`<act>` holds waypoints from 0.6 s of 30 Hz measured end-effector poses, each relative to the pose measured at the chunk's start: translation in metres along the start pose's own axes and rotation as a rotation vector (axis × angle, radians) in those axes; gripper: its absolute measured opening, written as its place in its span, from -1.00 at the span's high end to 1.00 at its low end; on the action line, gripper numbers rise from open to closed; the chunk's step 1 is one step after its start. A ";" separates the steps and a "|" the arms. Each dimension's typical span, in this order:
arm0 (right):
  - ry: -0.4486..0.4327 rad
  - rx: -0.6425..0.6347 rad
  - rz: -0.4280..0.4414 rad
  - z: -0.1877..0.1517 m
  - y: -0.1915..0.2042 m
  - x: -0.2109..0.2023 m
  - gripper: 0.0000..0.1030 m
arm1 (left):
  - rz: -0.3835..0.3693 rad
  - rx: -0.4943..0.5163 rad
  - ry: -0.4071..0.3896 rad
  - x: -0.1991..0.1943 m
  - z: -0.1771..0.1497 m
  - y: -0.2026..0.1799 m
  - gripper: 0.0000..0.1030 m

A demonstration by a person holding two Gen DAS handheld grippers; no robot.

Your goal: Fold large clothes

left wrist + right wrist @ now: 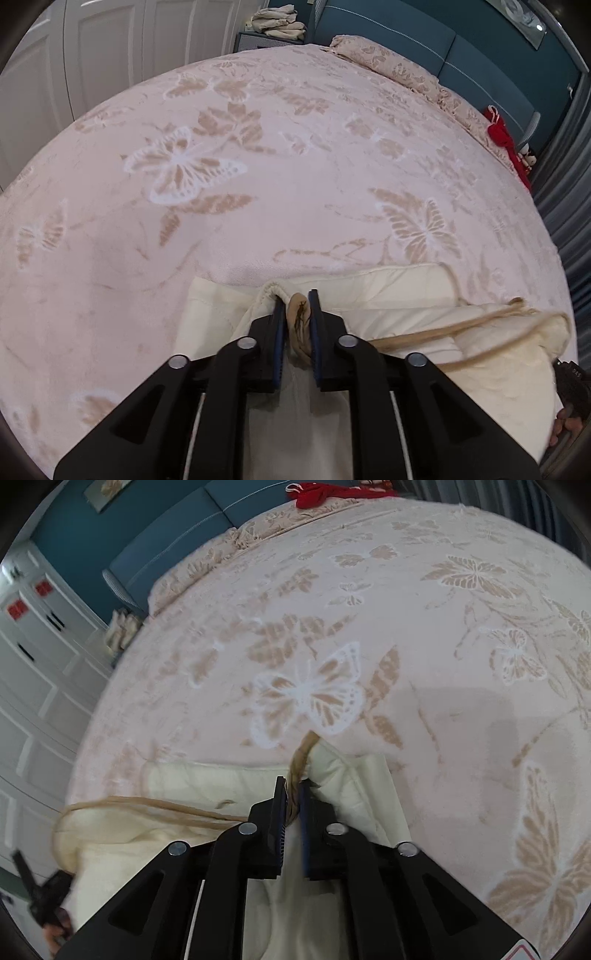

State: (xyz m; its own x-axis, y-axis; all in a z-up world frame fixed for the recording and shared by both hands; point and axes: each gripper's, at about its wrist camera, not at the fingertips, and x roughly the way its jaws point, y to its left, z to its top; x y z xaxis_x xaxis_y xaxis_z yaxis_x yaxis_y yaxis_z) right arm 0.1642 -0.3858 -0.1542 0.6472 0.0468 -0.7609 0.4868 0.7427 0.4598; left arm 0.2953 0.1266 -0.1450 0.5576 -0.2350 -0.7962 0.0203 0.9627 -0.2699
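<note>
L hand-held gripper (297, 308) and R hand-held gripper (293, 794) each clamped tight on tan-trimmed edge of cream garment (406, 295), holding it spread w/ body on bed (295, 147), prob. for fold.

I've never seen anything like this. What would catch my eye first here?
Most striking is the wide pink bedspread with white and tan butterflies, filling both views. Near its front edge lies a cream quilted garment with tan trim, pinched at two spots by the black left hand-held gripper and right hand-held gripper. A bright red cloth sits at the far edge, by the teal headboard.
</note>
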 end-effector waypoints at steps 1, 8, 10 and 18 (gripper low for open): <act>-0.025 0.009 0.019 0.004 0.000 -0.015 0.61 | -0.014 0.001 -0.011 -0.013 0.004 0.000 0.45; -0.242 -0.080 0.033 0.019 0.029 -0.118 -0.06 | -0.027 0.090 -0.308 -0.132 0.028 -0.025 -0.71; -0.207 -0.116 0.097 0.013 0.055 -0.118 -0.12 | -0.098 0.118 -0.305 -0.140 0.033 -0.048 -0.71; 0.015 -0.421 0.188 -0.050 0.175 -0.046 0.28 | -0.130 0.350 -0.056 -0.056 0.005 -0.158 -0.45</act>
State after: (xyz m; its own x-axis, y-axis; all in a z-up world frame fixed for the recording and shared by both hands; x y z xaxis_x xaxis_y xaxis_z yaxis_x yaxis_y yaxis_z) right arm 0.1905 -0.2246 -0.0619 0.6913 0.2144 -0.6900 0.0792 0.9267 0.3673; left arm 0.2650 -0.0116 -0.0547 0.5763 -0.3602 -0.7336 0.3711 0.9151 -0.1578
